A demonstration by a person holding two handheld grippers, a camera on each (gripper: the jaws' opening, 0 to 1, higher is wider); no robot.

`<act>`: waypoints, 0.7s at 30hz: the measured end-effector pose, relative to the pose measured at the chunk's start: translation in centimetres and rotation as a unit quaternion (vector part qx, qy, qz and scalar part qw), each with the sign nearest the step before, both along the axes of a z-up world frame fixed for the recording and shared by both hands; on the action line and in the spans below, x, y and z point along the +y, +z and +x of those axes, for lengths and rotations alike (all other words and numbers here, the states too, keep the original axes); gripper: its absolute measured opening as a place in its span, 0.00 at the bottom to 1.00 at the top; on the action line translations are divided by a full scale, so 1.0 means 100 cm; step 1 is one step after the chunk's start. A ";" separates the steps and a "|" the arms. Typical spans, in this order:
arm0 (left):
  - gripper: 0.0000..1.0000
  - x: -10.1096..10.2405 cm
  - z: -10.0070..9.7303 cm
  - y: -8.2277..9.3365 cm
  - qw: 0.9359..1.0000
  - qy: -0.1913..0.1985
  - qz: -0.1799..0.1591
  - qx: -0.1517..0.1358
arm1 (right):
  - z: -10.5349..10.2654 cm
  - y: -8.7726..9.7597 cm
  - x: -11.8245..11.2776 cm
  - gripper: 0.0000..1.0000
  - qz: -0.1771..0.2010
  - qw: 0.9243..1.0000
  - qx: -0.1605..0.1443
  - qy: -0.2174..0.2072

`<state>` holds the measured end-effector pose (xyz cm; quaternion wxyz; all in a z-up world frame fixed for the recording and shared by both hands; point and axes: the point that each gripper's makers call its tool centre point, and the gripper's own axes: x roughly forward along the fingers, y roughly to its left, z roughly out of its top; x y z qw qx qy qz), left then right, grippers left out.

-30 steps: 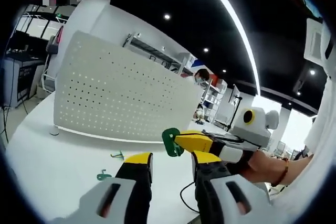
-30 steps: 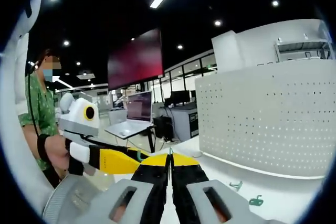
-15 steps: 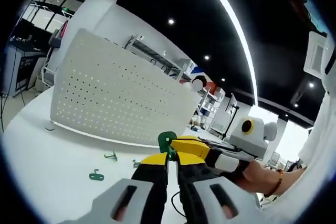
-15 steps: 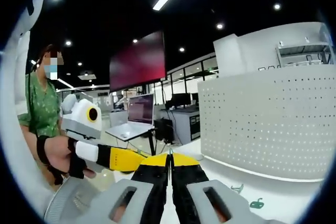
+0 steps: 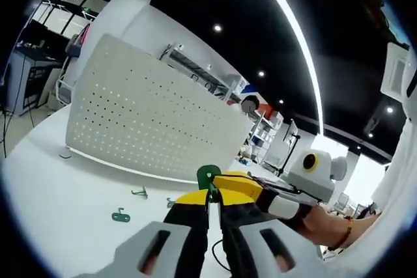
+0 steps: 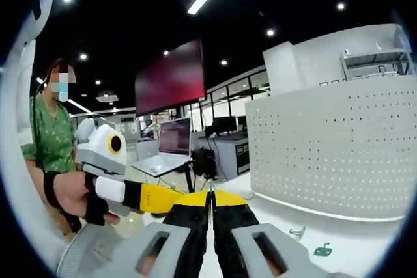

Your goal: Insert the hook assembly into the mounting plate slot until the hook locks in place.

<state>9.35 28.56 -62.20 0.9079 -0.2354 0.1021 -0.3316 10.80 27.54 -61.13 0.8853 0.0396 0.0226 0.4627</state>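
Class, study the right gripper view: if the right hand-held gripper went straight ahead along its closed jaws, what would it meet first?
Probably nothing close: the right hand-held gripper aims past the left edge of the white perforated panel, towards the laptop and screen behind. Depth is unclear, so it might graze that edge.

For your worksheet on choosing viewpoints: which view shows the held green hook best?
The left gripper view: the green hook stands clear above the closed yellow jaws. In the right gripper view it is a thin green sliver between them.
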 end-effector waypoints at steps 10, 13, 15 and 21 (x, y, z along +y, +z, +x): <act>0.04 0.003 0.002 -0.002 1.000 0.011 0.023 -0.012 | -0.001 0.000 0.003 0.00 0.010 1.000 0.008 0.005; 0.04 0.004 0.002 -0.001 0.999 0.013 0.035 -0.020 | 0.000 0.001 0.003 0.00 0.011 1.000 0.009 0.006; 0.04 0.004 0.003 0.001 0.999 0.014 0.038 -0.023 | 0.000 0.001 0.003 0.01 0.006 1.000 0.003 0.009; 0.03 0.005 0.005 0.004 0.998 0.018 0.049 -0.034 | 0.001 0.002 0.001 0.04 -0.002 1.000 -0.004 0.011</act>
